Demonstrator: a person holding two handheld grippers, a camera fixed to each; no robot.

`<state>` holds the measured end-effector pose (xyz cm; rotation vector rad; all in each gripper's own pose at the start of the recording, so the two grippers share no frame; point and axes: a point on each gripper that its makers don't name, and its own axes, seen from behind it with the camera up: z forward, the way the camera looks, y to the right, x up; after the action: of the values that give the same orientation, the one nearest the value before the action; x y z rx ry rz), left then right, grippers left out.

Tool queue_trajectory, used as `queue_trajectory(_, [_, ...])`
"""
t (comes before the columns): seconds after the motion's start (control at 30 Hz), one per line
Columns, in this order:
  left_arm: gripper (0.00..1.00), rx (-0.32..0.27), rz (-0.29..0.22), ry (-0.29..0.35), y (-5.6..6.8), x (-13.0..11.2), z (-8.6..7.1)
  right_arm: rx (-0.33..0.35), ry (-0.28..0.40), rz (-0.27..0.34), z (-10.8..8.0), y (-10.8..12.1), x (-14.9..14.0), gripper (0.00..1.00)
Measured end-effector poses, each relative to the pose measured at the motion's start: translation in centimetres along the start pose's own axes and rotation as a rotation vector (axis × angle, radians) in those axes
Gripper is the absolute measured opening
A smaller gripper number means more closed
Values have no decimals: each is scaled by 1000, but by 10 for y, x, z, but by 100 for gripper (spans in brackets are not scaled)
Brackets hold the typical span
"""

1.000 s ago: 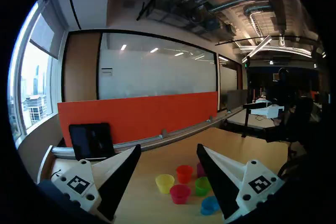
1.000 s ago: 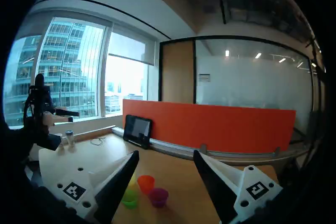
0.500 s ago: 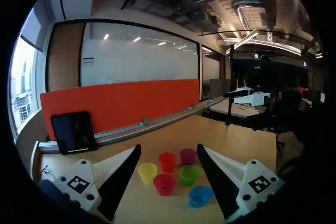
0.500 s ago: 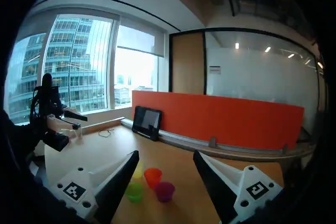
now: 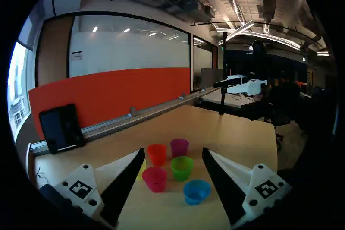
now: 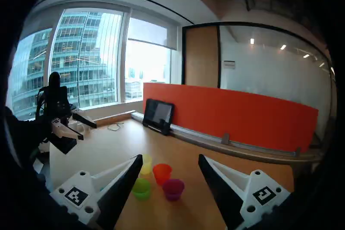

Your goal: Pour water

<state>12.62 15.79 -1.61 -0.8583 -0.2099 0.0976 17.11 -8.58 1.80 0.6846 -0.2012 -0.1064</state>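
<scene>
Several small coloured cups stand clustered on the wooden table (image 5: 233, 135). Between the white fingers of my left gripper (image 5: 172, 150), which is open and holds nothing, I see an orange cup (image 5: 156, 154), a purple cup (image 5: 179, 147), a green cup (image 5: 182, 167), a pink cup (image 5: 155, 178) and a blue cup (image 5: 196, 191). A yellow cup (image 5: 142, 168) is half hidden behind the left finger. My right gripper (image 6: 169, 156) is open and empty above the yellow cup (image 6: 146, 163), orange cup (image 6: 162, 173), green cup (image 6: 141, 188) and purple cup (image 6: 173, 188). The left gripper (image 6: 79, 123) also appears far left, held in a hand.
A dark tablet (image 5: 60, 128) (image 6: 158, 115) leans against the orange partition (image 5: 116, 89) at the table's far edge. Big windows (image 6: 86, 57) lie to the left in the right gripper view. Another desk with white equipment (image 5: 241, 87) stands beyond the table.
Both gripper views have tipped down and closed in on the cups, which now sit between the fingers. In the right gripper view the left gripper has drifted right and nearer.
</scene>
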Motion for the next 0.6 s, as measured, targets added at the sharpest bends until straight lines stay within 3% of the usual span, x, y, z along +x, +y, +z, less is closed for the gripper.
queue_trajectory(0.6, [99, -98, 8, -126, 26, -67, 26, 50, -76, 1, 9, -5, -36, 100])
